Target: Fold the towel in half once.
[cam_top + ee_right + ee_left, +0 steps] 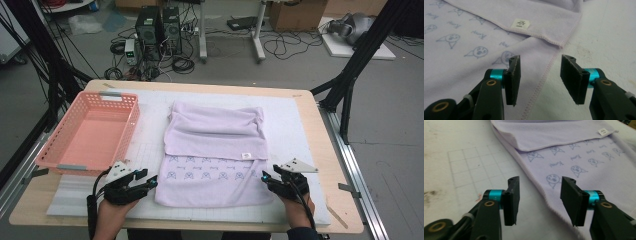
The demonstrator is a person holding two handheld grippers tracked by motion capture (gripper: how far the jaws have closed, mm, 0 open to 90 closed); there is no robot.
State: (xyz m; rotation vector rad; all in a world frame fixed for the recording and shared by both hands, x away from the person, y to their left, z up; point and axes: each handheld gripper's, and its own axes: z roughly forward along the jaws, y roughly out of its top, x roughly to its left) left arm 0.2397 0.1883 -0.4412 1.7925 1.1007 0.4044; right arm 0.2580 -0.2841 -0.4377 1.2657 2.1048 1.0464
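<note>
Both the left gripper [150, 181] and right gripper [268, 178] stand open over the towel [212, 150]; pinch each near edge squarely; lift together.

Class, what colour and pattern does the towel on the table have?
The towel is pale lilac, printed with small blue cat faces and script words; the left gripper view shows it best.

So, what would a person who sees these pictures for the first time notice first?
First, the lilac towel in the middle of the white mat, its far part folded over the near part, which bears small printed faces. Next, the empty pink basket at the table's left. Then the two black tools: the left tool at the towel's near left edge, the right tool at its near right edge, both open and holding nothing.
</note>
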